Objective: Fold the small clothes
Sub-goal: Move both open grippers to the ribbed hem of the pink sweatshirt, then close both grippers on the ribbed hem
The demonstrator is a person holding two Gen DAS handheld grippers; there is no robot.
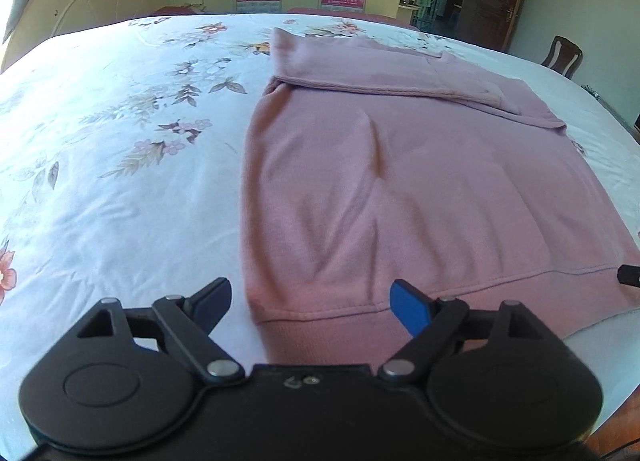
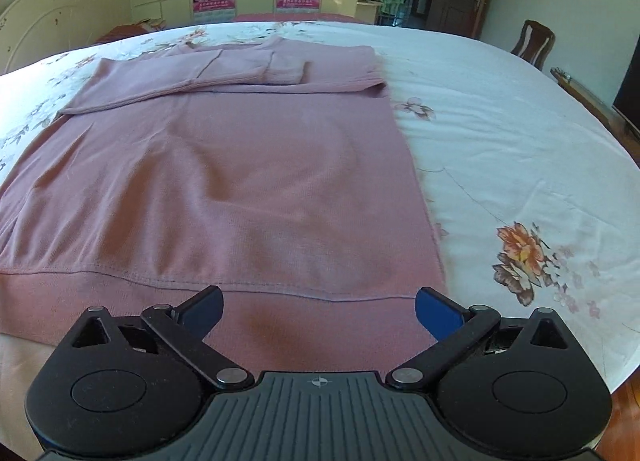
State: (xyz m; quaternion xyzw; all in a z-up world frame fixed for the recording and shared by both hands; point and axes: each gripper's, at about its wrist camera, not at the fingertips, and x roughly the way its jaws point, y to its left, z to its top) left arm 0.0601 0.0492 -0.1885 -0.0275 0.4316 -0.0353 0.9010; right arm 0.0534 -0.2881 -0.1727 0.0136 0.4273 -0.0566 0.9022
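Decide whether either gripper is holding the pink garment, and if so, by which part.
Nothing is held. The left gripper and the right gripper are both open near the hem of the pink sweater, gripping no fabric.

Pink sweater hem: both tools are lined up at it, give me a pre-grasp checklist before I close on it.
1. Left tool open: ok, fingers spread wide.
2. Right tool open: ok.
3. Each tool near a hem corner of the pink sweater: ok, left tool at the left corner, right tool at the right corner.
4. Ribbed hem between the fingers: cannot tell, height over the cloth is unclear.
5. Sleeves folded in across the top: ok.
6. Body flat on the floral bedsheet: not ok, a lengthwise wrinkle runs down the middle.
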